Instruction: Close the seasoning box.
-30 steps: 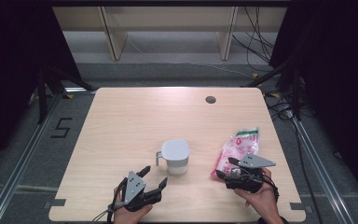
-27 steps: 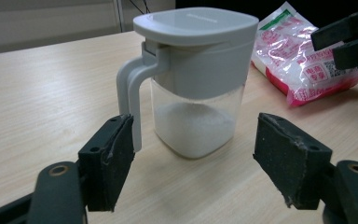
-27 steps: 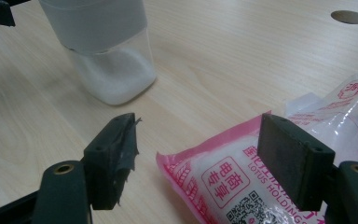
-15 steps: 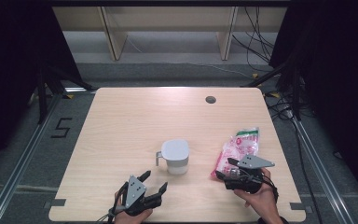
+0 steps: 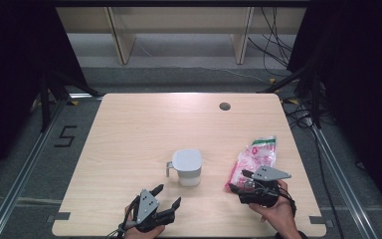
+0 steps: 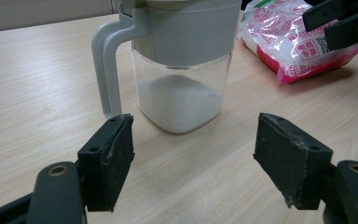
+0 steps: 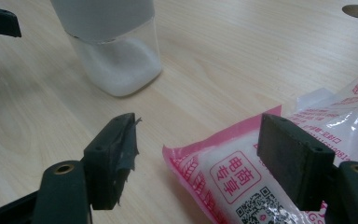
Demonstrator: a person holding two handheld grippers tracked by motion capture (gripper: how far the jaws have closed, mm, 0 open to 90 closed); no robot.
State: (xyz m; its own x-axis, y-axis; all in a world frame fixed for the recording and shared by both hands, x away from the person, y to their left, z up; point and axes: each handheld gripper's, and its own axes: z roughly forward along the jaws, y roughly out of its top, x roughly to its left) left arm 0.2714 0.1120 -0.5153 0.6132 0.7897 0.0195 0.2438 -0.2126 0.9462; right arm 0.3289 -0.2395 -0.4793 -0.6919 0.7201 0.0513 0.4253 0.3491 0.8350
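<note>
Near the table's [image 5: 129, 129] front edge: left tongs [image 5: 165, 197] apart before lidded jug [image 5: 187, 167]; right tongs [image 5: 238, 181] apart astride pink bag [image 5: 253, 159].

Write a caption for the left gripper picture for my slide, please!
Open left gripper faces a grey-lidded jar of white powder, pink bag behind.

A pale wood-grain finish, smooth and matt, is seen on the table [image 5: 129, 134]. The jug [image 6: 179, 60] is made of matt grey plastic above and clear plastic below, through which fine white grains are seen. The bag [image 7: 307, 154] is of glossy, crinkled plastic film, printed pink and white. The pads [image 6: 107, 158] of the left gripper [image 6: 196, 161] are faced with matt black rubber, rough and frayed at the edges.
</note>
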